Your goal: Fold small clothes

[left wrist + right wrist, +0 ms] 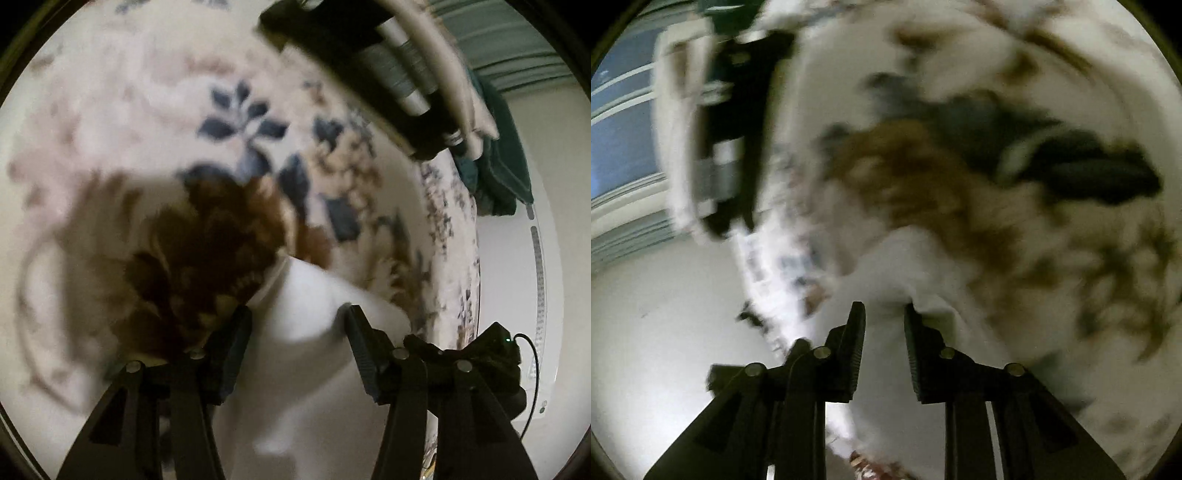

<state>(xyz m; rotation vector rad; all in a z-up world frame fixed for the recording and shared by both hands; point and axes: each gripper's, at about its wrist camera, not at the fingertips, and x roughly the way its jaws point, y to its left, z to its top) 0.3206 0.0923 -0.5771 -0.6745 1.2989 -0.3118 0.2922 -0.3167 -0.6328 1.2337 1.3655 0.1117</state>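
Both views are blurred. Your left gripper (pixel 295 314) has its fingers spread wide, with the white garment (pixel 306 354) lying between them; you cannot tell whether either finger touches it. Your right gripper (pixel 884 314) has its fingers set closer, with the white garment (pixel 908 266) bunched in the gap; whether they pinch it you cannot tell. Beyond it lies the floral bedspread (pixel 155 110), and at its far edge a stack of folded clothes (pixel 388 70).
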